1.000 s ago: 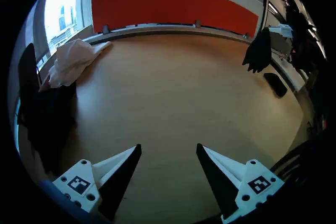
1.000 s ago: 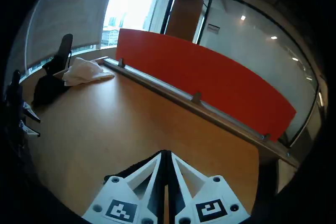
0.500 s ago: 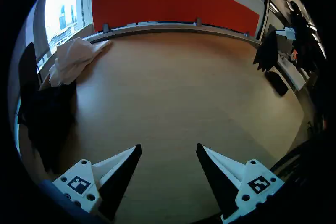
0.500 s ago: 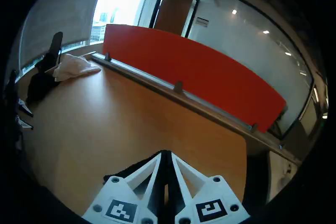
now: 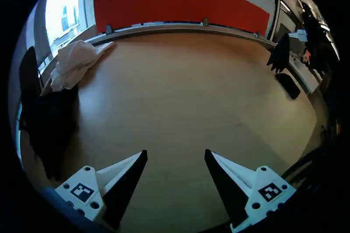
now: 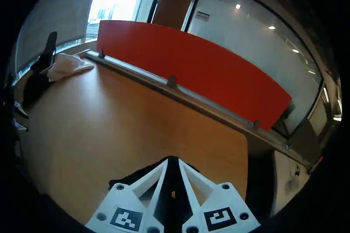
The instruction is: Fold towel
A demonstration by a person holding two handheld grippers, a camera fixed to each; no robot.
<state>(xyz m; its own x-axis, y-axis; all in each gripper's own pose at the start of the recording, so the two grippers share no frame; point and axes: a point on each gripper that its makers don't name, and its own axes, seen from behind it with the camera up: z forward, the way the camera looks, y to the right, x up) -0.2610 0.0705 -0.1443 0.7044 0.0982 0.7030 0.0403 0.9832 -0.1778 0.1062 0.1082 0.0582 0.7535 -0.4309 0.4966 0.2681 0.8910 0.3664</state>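
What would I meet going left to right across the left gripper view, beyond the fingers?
dark chair back → crumpled white towel → red divider → black flat object at far right. The dark bundle overlaps the chair and the towel, so it is left out.
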